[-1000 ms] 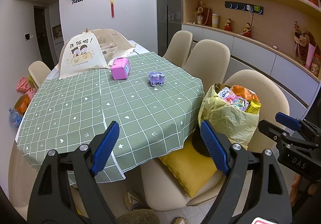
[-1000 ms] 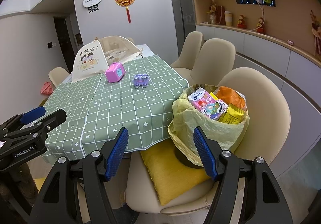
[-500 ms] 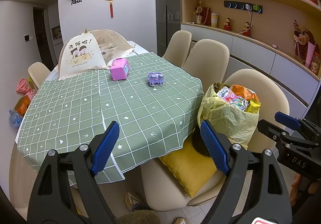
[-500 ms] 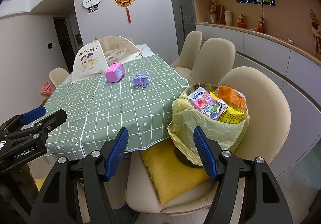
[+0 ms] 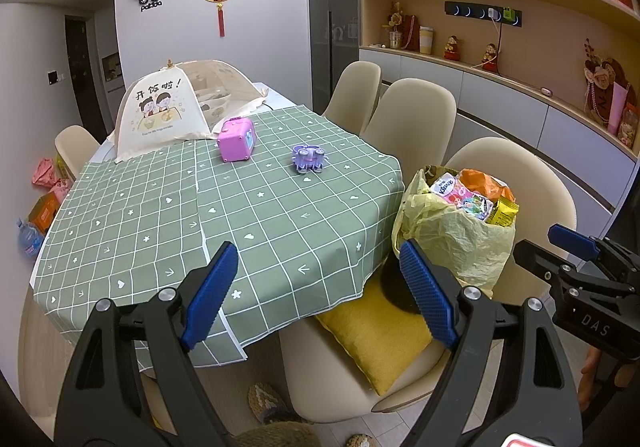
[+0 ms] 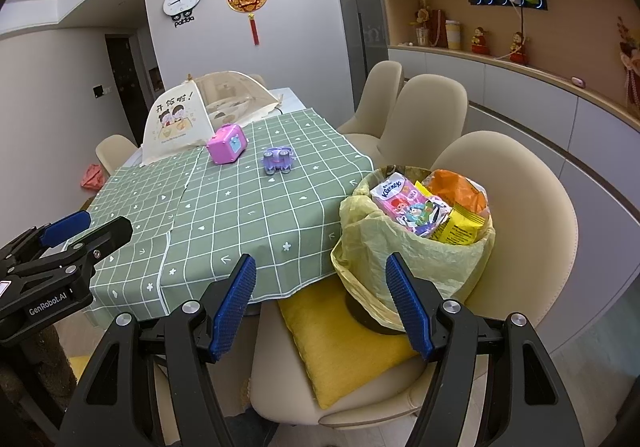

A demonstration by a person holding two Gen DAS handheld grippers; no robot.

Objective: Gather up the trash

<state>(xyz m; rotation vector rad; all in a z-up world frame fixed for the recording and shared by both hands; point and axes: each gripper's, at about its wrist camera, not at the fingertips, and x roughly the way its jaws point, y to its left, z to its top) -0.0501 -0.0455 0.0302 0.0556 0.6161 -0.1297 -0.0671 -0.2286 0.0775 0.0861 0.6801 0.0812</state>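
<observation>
A bin lined with a yellow bag [image 5: 452, 243] [image 6: 400, 255] stands on a beige chair beside the table. It is filled to the rim with trash: a pink tissue pack [image 6: 394, 195], an orange wrapper [image 6: 460, 187] and a yellow packet [image 6: 464, 229]. My left gripper [image 5: 316, 267] is open with nothing between its blue pads and hovers near the table's front edge, left of the bin. My right gripper [image 6: 320, 271] is open too and holds nothing; it hangs just in front of the bin. Each gripper shows at the edge of the other's view.
The table's green checked cloth [image 5: 280, 215] carries a pink toy box [image 5: 237, 139], a purple toy [image 5: 308, 159] and a mesh food cover [image 5: 168, 107]. A yellow cushion [image 6: 340, 335] lies under the bin. More beige chairs [image 5: 412, 119] line the right side, cabinets behind them.
</observation>
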